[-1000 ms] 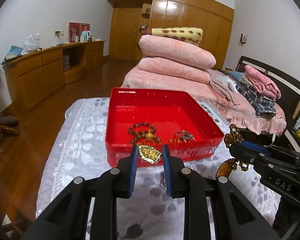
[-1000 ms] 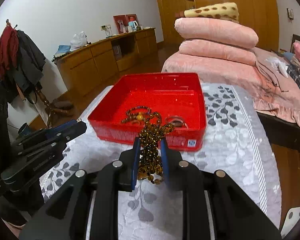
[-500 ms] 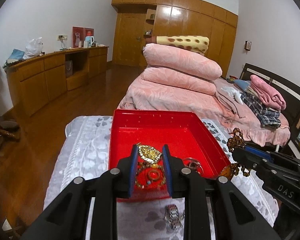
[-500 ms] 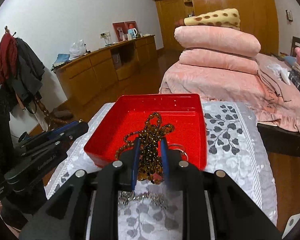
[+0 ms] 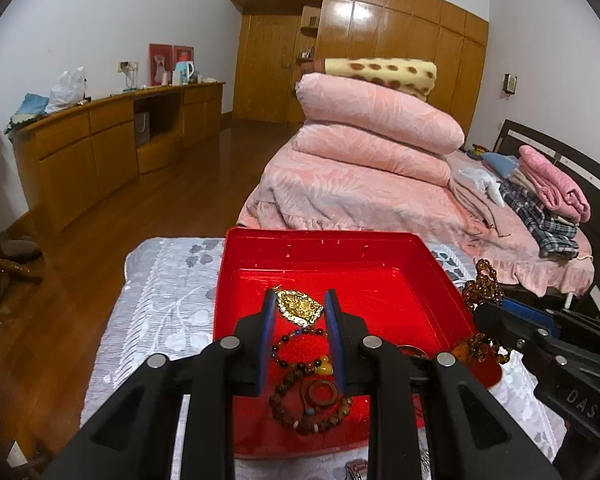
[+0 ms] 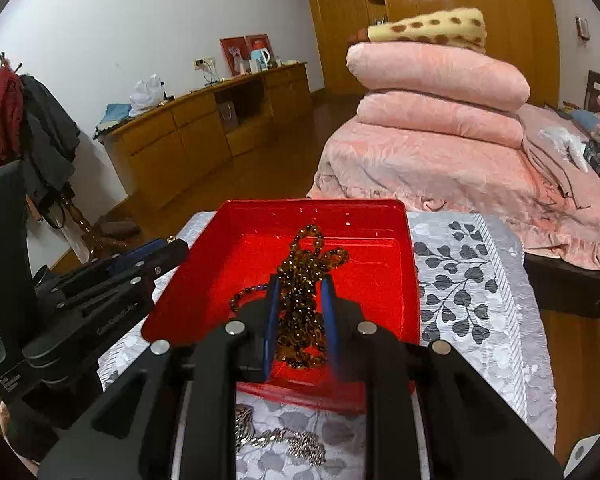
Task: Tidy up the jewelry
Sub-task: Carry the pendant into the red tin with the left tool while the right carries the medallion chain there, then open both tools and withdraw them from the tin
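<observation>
Hanging between jaws: gold pendant (image 5: 300, 306).

One red tray (image 5: 320, 248) sits on the worktop (image 6: 480, 320). Two tools are in view: the left tool (image 5: 300, 308) carries one gold pendant (image 5: 300, 307), and the right tool (image 6: 300, 300) carries one amber bead strand (image 6: 304, 280). Two bead bracelets (image 5: 308, 400) lie in the tray. One silver chain (image 6: 284, 438) lies near the tray.

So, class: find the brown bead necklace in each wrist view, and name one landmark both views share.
Left wrist: necklace at right edge, held in the right claw.
Right wrist: necklace centre, between the pads, over the red tray.
Shared landmark: red tray.
</observation>
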Tool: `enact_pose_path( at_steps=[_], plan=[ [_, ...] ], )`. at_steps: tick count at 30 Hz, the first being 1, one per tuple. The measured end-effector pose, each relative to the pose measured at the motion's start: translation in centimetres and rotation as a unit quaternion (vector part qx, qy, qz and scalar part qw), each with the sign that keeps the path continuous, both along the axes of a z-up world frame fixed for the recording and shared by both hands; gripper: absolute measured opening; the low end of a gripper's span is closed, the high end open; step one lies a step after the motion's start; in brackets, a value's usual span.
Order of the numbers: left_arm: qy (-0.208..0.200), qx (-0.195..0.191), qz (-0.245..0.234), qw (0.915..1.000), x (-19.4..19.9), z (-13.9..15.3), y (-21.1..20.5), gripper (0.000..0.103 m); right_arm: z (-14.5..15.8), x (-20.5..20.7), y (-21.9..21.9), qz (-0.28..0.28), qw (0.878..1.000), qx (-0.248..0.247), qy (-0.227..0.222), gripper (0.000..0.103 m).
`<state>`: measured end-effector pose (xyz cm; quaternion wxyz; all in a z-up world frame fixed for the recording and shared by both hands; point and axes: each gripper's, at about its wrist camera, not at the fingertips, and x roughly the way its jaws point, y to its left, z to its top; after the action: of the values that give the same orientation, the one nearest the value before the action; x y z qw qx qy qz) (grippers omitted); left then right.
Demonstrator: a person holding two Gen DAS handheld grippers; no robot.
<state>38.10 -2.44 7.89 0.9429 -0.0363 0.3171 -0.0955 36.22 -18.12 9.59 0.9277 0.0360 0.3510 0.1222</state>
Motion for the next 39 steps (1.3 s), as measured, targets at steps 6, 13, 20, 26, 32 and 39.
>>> enact_pose_path(
  at_steps=[6, 13, 20, 26, 32, 39],
  plan=[
    [0.035, 0.002, 0.012, 0.9993, 1.9, -2.1, 0.1, 0.064, -2.0, 2.1, -0.2, -0.016, 1.0, -0.005, 0.017, 0.042],
    [0.028, 0.004, 0.012, 0.9995, 1.5, -1.9, 0.5, 0.064, -2.2, 1.3, -1.2, -0.031, 0.999, -0.008, 0.003, 0.047],
    [-0.001, 0.014, 0.014, 0.9998, -1.8, -0.8, 0.7, 0.077, -2.1, -1.5, -2.4, -0.045, 0.999, -0.005, -0.013, 0.06],
    [-0.015, 0.02, 0.014, 0.9996, -5.3, -0.6, 1.1, 0.088, -2.8, -4.7, -2.6, -0.045, 0.999, -0.012, -0.016, 0.072],
    [-0.029, 0.022, 0.013, 0.9992, -8.6, -0.5, 1.5, 0.094, -3.5, -7.3, -2.4, -0.046, 0.999, -0.024, -0.009, 0.09],
    [-0.031, 0.021, 0.02, 0.9991, -10.6, -0.5, 2.4, 0.097, -4.7, -8.9, -2.0, -0.048, 0.998, -0.039, 0.017, 0.097]
  ],
)
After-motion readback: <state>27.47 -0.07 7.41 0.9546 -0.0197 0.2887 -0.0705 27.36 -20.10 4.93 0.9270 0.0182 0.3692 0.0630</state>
